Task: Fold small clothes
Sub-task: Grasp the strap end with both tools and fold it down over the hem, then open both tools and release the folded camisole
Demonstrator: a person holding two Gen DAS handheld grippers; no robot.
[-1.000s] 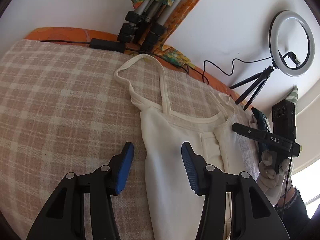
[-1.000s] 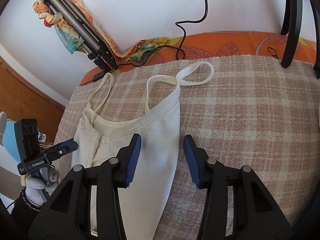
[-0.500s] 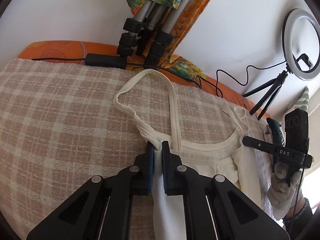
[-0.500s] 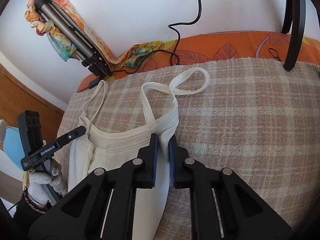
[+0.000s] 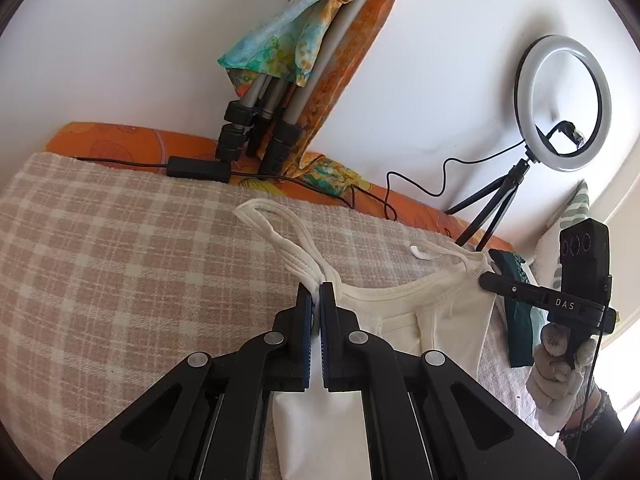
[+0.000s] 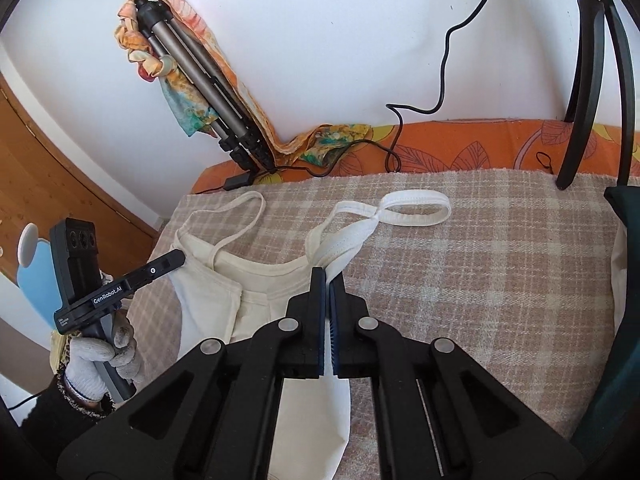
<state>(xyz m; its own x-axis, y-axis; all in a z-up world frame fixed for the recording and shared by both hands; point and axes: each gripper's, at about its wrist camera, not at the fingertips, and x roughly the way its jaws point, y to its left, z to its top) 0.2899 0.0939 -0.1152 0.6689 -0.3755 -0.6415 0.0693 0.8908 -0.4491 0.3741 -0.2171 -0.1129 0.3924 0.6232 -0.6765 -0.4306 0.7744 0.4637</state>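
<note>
A cream strappy top (image 5: 436,312) lies on a checked beige blanket (image 5: 120,272); it also shows in the right wrist view (image 6: 276,280). My left gripper (image 5: 316,292) is shut on the top's left shoulder corner, where the strap (image 5: 280,232) joins. My right gripper (image 6: 329,280) is shut on the right shoulder corner, with its strap loop (image 6: 412,210) trailing on the blanket. Both corners are lifted slightly off the blanket. The top's lower part hangs below the jaws, partly hidden. Each gripper shows in the other's view (image 5: 560,304) (image 6: 116,292).
A folded tripod (image 5: 264,120) wrapped in a colourful scarf leans on the white wall. A ring light (image 5: 560,104) on a small tripod stands far right. Black cables (image 5: 192,168) run along the orange bed edge (image 6: 460,148). A dark green cloth (image 5: 516,332) lies at the right.
Both grippers went from open over the top to shut on its shoulder corners, and have since raised them, bunching the straps.
</note>
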